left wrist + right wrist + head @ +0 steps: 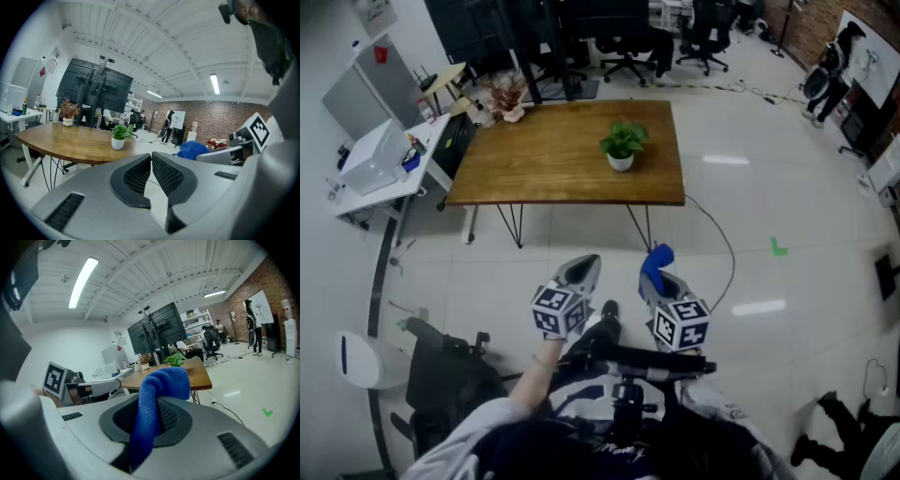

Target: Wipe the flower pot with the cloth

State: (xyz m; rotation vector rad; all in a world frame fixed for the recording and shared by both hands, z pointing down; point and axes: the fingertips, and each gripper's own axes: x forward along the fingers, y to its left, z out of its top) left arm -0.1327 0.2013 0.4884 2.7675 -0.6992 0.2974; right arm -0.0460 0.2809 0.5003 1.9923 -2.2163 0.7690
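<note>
A small white flower pot with a green plant stands on the right part of a wooden table; it also shows as the pot in the left gripper view and the plant in the right gripper view. My right gripper is shut on a blue cloth, which hangs over its jaws as the cloth. My left gripper is shut with nothing in it. Both grippers are held low over the floor, well short of the table's near edge.
A vase of dried flowers sits at the table's far left corner. A white side desk with boxes stands left of the table. A cable runs across the floor near the table's right legs. Office chairs stand behind.
</note>
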